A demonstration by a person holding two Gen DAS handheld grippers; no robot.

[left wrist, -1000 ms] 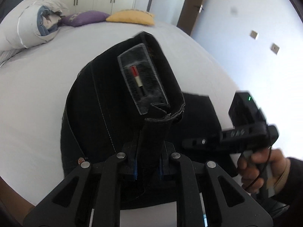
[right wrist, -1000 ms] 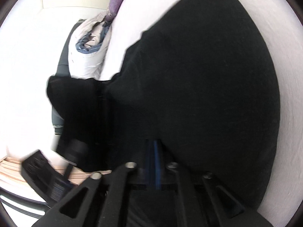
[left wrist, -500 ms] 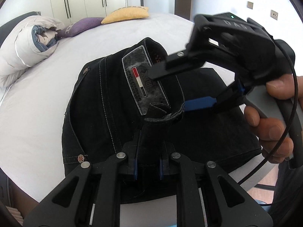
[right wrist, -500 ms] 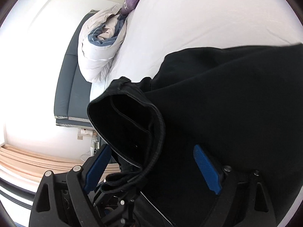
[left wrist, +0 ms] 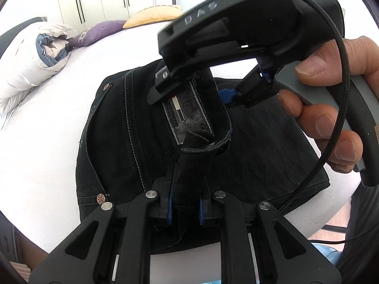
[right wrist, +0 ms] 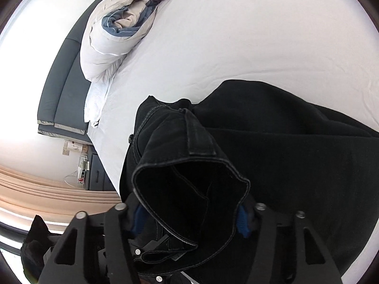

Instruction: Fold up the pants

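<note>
Black jeans (left wrist: 132,142) lie folded on the white bed, with a grey leather waistband patch (left wrist: 187,116) facing up. My left gripper (left wrist: 184,208) is shut on the raised waistband fold. My right gripper (left wrist: 189,92), held by a hand, hovers above the patch with its fingers open, one blue pad (left wrist: 227,94) showing. In the right wrist view the right gripper (right wrist: 189,217) straddles the curled waistband (right wrist: 189,179), with blue pads either side of it and apart from each other. The rest of the jeans (right wrist: 296,156) spread to the right.
A rolled white and blue duvet (left wrist: 35,56) lies at the bed's left, also in the right wrist view (right wrist: 113,30). Purple (left wrist: 97,33) and yellow (left wrist: 154,14) pillows sit at the back. The white sheet (left wrist: 47,142) surrounds the jeans. The dark headboard (right wrist: 61,75) is on the left.
My right gripper has opened and moved from the right leg area up over the waistband, closing in around the raised fold. My left gripper has kept its hold.
</note>
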